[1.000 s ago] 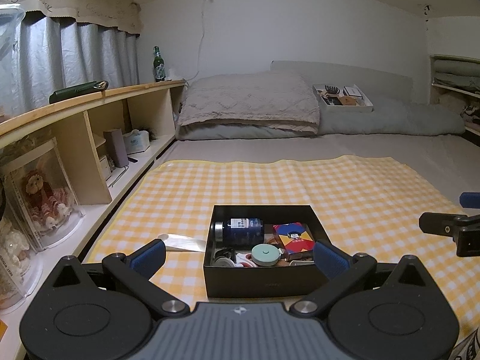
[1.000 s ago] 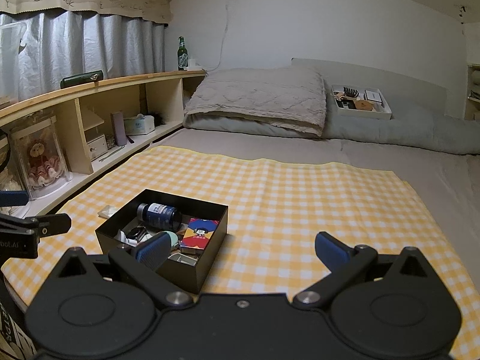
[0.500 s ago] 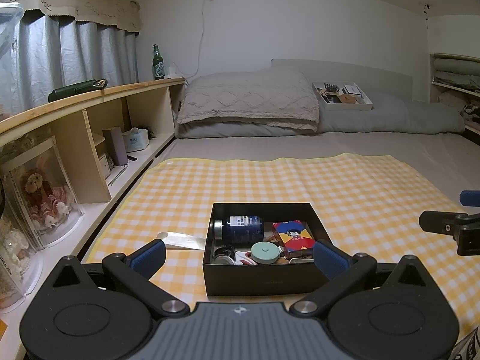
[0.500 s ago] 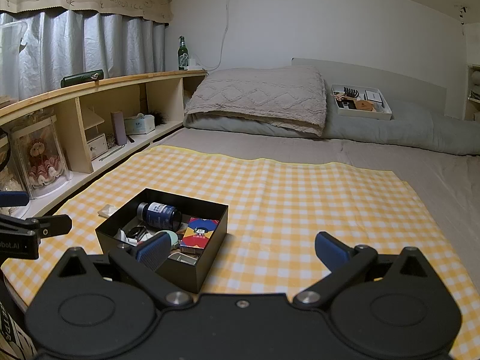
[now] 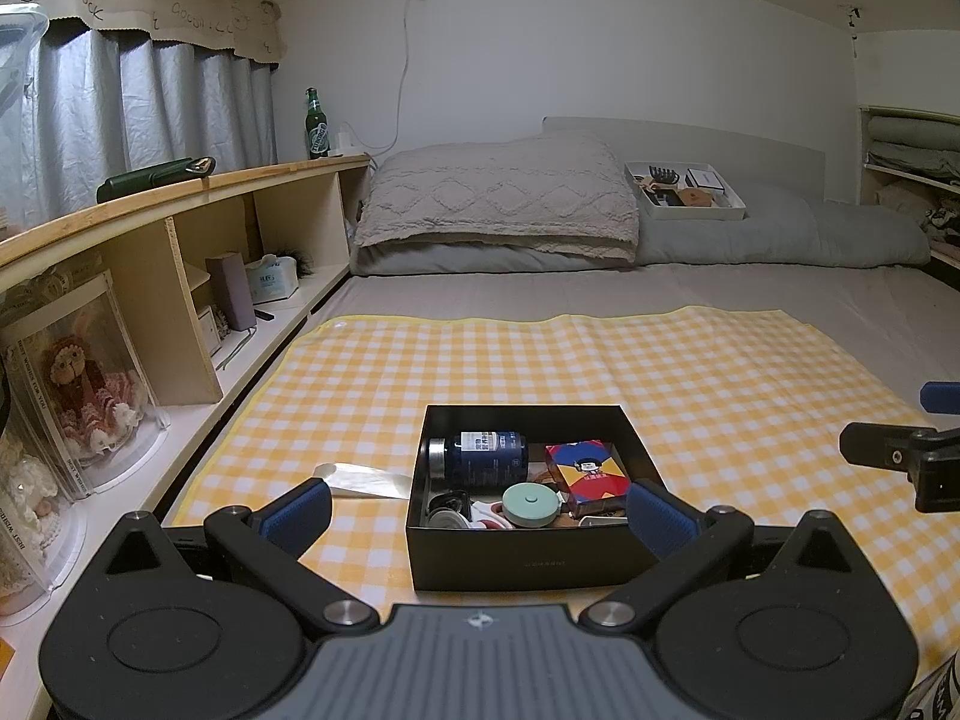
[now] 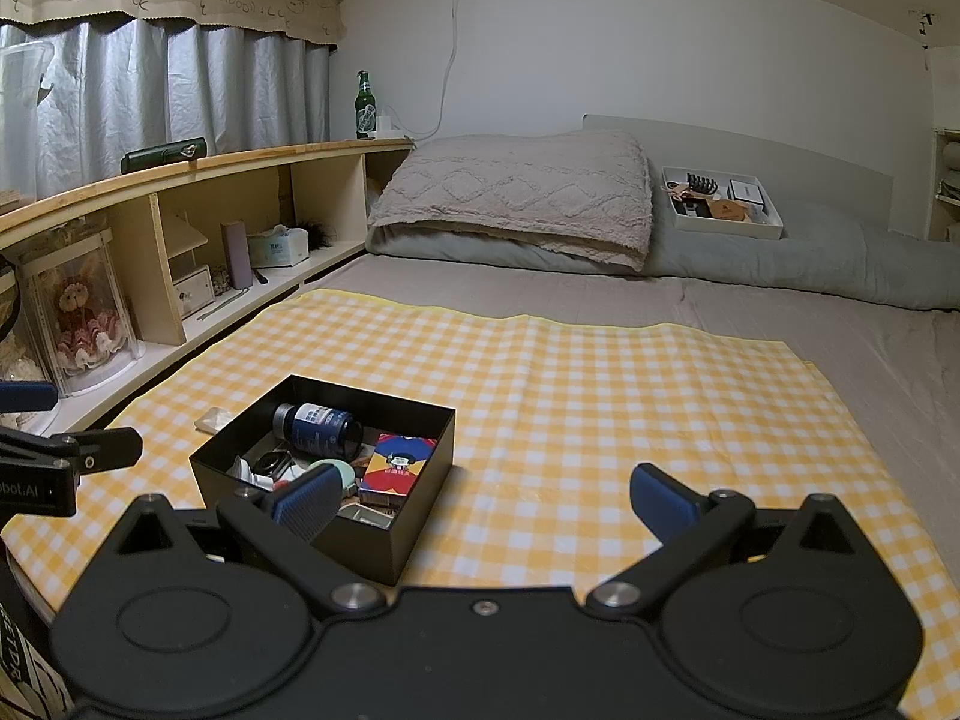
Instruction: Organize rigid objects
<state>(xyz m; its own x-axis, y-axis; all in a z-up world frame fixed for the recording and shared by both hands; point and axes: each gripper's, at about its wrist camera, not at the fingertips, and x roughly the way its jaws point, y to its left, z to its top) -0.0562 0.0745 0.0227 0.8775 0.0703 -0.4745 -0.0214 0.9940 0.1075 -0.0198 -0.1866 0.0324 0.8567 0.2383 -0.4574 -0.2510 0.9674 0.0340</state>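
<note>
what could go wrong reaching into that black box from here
Both grippers are open and empty. The black box is crowded: the dark blue bottle lies on its side and may roll, and the mint round case sits against the colourful card box, so wide fingers might snag a neighbour. The box might slide on the checked cloth.

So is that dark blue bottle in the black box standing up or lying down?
Lying down. The dark blue bottle rests on its side in the black box, cap pointing toward the shelf side, label facing up.
</note>
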